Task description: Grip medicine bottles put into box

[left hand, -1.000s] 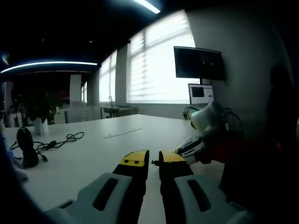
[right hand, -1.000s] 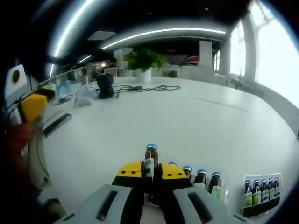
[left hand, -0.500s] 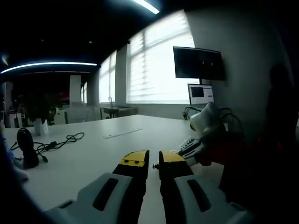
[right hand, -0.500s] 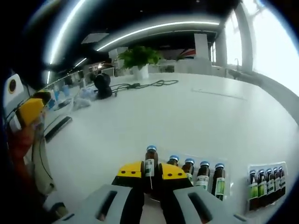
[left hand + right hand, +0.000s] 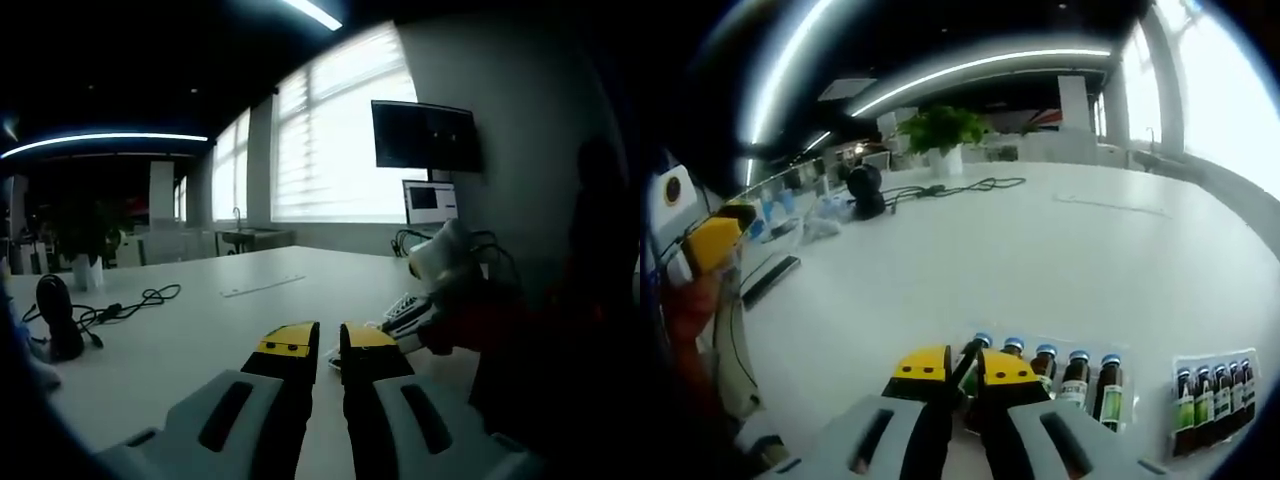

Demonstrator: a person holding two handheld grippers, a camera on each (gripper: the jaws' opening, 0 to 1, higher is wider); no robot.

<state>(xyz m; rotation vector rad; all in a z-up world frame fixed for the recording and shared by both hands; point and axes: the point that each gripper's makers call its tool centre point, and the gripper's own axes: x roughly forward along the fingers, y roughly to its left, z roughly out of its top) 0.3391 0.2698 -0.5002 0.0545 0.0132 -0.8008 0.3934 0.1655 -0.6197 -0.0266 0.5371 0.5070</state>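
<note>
In the right gripper view, the right gripper (image 5: 962, 372) sits at lower centre with its yellow-tipped fingers (image 5: 923, 365) pinching a brown medicine bottle (image 5: 973, 358). The bottle leans between the pads, its blue cap at the left end of a row of four like bottles (image 5: 1072, 377) standing in a clear box (image 5: 1040, 345) on the white bench (image 5: 1040, 250). A second pack of green-labelled bottles (image 5: 1212, 395) stands at the lower right edge, apart from the box.

Risk, as a judgement: the held bottle is tilted, not upright. If released at this angle it may tip onto its neighbour or jam across the compartment. Whether its base already rests in the box cannot be told, because the fingers cover it. A sideways withdrawal could also knock the adjoining bottle.

In the left gripper view, the left gripper (image 5: 328, 345) sits at lower centre over the bench with its fingers close together, a narrow gap between them and nothing held. The right gripper appears at centre right of that view, partly hidden by a hand in a red sleeve.

Compared with the frame one second earlier, the bottle stood upright and well clear above the fingertips, with the row behind it. It is now lower, tilted, and level with the row. The left gripper has kept its position.
</note>
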